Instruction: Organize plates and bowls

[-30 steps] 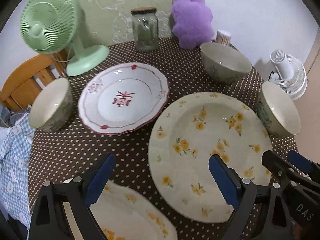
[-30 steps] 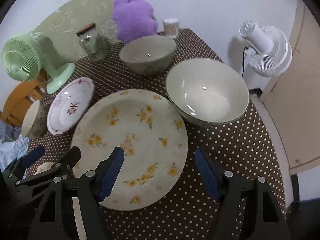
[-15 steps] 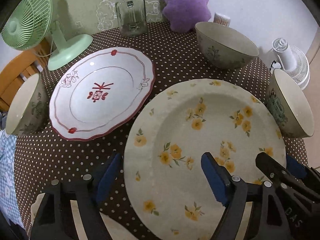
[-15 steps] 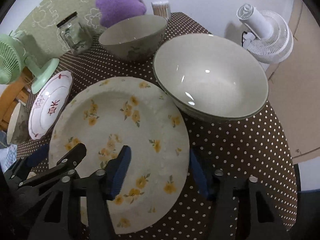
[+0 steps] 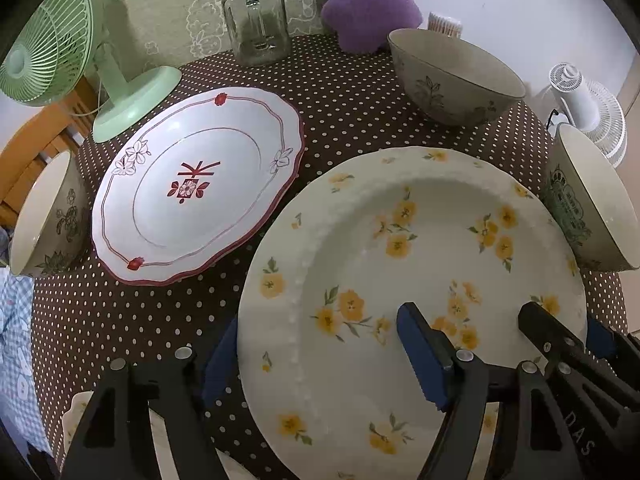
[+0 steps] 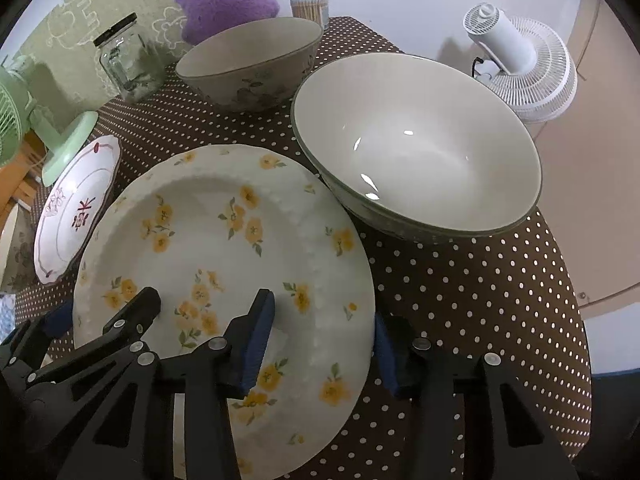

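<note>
A round table (image 5: 168, 320) in brown cloth with white dots carries everything. Largest on it is the yellow plate (image 5: 400, 240), cream with yellow flowers and a beaded ridge inside its rim, lying at the near side, centre.

Both grippers straddle its rim. The left gripper (image 5: 316, 356) has one blue pad outside the plate's left edge and the other over its well; its jaws are closing, fairly wide, pads not seen pressing. The right gripper (image 6: 320, 344) stands likewise on the right edge, one pad over the well, one outside; its jaws are closing and stand narrower. Whether those pads touch the rim, I cannot tell. "DAS" is printed on the right gripper's black arm.

Just right of the plate stands the big bowl (image 6: 420, 152), glossy, pale, dark-rimmed. Left lies the red plate (image 5: 192, 188), white, scalloped, red-edged. Behind is a leaf bowl (image 5: 452, 76); at the left edge a small bowl (image 5: 44, 216). A glass jar (image 5: 256, 16) with black lid stands at the back.
</note>
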Demonstrator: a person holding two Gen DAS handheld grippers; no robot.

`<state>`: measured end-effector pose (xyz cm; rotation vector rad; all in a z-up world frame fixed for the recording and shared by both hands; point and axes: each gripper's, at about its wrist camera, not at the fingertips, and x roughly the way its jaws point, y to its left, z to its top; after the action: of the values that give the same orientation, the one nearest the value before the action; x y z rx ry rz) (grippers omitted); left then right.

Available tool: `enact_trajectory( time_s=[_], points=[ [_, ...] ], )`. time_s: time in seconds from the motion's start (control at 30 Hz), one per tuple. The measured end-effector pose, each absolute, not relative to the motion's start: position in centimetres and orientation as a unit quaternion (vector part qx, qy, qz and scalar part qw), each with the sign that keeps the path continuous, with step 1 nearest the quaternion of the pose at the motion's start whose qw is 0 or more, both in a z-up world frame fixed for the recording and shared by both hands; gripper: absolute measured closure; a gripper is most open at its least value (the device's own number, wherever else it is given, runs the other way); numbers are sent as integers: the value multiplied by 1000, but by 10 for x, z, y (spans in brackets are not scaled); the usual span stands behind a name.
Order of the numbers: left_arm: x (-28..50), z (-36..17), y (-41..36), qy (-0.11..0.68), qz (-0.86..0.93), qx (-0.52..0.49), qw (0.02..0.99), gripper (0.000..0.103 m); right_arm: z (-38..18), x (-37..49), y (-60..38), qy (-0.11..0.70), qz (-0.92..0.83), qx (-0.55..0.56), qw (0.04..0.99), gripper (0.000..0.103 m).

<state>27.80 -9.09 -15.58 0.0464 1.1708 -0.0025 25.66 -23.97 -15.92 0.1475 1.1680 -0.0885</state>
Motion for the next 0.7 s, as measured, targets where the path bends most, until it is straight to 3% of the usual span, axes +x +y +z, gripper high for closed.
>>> enact_trajectory(
  time_s=[0.7],
  points=[
    [265,-156,-97,564,-43,51,823,23,-159,231,-244,558,-62,98,822,51]
  ],
)
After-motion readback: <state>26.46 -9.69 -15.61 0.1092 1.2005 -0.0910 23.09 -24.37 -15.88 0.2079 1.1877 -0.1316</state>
